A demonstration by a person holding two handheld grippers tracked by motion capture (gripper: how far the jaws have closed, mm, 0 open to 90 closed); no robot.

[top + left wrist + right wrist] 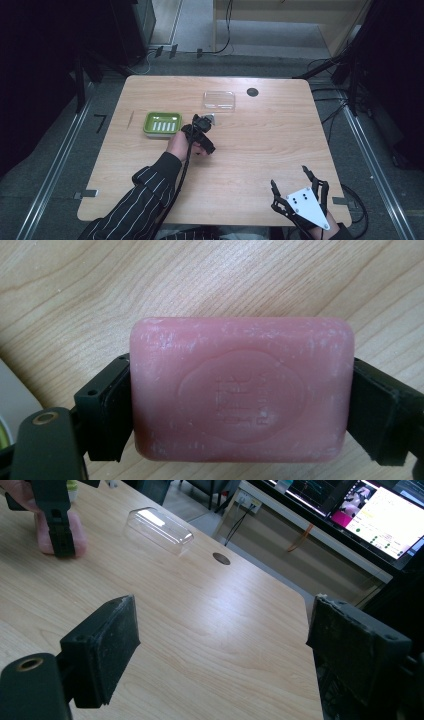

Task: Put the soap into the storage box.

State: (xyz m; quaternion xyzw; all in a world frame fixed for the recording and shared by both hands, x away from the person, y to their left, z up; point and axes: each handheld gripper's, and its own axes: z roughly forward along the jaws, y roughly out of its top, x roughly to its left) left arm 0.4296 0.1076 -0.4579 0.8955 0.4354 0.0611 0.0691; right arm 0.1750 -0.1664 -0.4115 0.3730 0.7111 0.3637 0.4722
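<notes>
A pink bar of soap [240, 395] with an embossed stamp is clamped by its short ends between the black pads [107, 415] of my left gripper [240, 412], low over the wood. In the high view my left gripper [200, 131] is just right of the green soap dish [162, 123], held by a hand in a striped sleeve. The right gripper view shows that soap [77, 535] far off at top left. My right gripper [295, 192] stands open near the front right corner, with nothing between its pads [107, 645].
A clear plastic lid [219, 100] lies on the wooden table [260, 145] behind my left gripper. A dark round hole [252, 92] sits near the far edge. The green dish holds a white ribbed insert.
</notes>
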